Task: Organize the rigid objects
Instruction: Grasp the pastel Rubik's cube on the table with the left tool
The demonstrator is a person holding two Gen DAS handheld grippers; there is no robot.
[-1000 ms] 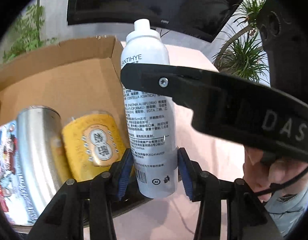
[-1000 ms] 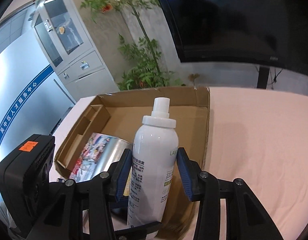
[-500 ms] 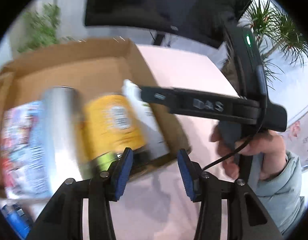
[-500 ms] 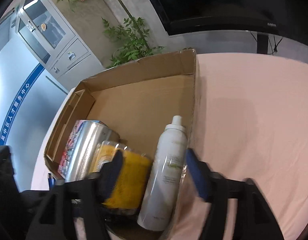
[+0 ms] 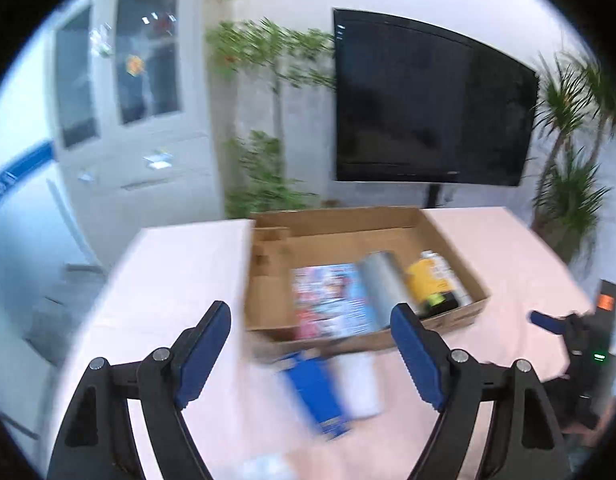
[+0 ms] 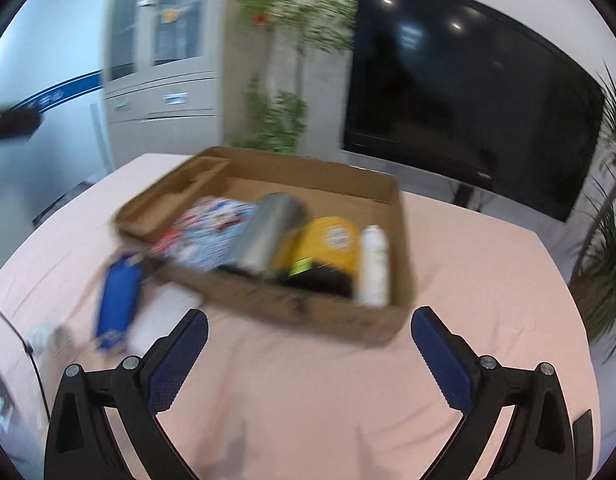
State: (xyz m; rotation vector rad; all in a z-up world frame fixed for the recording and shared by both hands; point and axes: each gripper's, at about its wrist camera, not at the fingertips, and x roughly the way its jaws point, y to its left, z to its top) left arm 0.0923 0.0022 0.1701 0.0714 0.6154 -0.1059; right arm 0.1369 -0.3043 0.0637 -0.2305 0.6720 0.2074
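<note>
The white spray bottle [image 6: 374,266] lies on its side in the cardboard box [image 6: 308,316], against the box's right wall, cap toward the far end. Just beside it on the left sits the yellow jar [image 6: 330,246], then the silver can [image 6: 269,236], then a colourful packet [image 6: 211,232] (all blurred by motion, so labels cannot be read). The box rests on the pink tablecloth [image 6: 468,300]. Outside the box, near its front left corner, a blue pack [image 6: 117,308] and a white object [image 5: 358,384] lie on the cloth; what the white one is cannot be told. Your right gripper [image 6: 308,364] hangs over bare cloth in front of the box, its jaws having just been opening and now spread wide with nothing between them. Your left gripper [image 5: 308,360] is likewise freshly opened and empty, held above the blue pack, with the box beyond it. Behind the table stand a dark screen [image 5: 428,100], green plants [image 5: 267,80] and a grey cabinet [image 5: 135,100].
</note>
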